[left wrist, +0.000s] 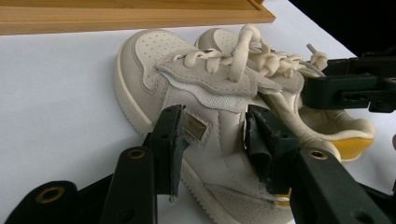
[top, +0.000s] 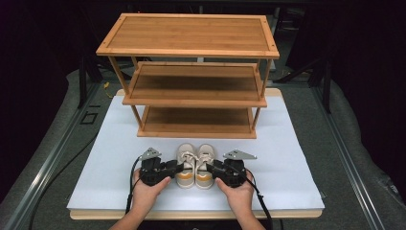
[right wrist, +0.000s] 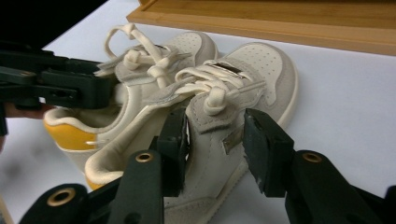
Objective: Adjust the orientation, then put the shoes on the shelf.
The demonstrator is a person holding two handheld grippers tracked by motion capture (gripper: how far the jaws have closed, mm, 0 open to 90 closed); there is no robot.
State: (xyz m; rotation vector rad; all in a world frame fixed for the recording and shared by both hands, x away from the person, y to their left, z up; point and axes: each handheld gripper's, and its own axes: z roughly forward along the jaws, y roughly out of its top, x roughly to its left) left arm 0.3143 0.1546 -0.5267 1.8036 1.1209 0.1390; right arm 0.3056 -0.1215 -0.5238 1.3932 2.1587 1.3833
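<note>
The pair of small cream shoes [top: 195, 165] sits side by side on the white surface [top: 287, 143], just in front of the bamboo rack [top: 191, 76], toes pointing toward its bottom shelf [top: 196, 122]. I judge them light and soft: padded collars, suede patches and loose laces that will give under pressure, while the rubber soles are the stiffer part. My left gripper [left wrist: 212, 140] comes at the left shoe [left wrist: 187, 107] from its outer side, and its fingers [left wrist: 170, 140] stand apart, straddling the side wall below the laces; I cannot tell whether the pads press it yet. My right gripper [right wrist: 215, 144] mirrors this on the right shoe [right wrist: 233, 102], its fingers [right wrist: 261, 149] parted, one against the lace flap, the other clear of the outer side. I would take each shoe across the midfoot, low near the sole, avoiding the floppy laces and tongue, which could slip free.
</note>
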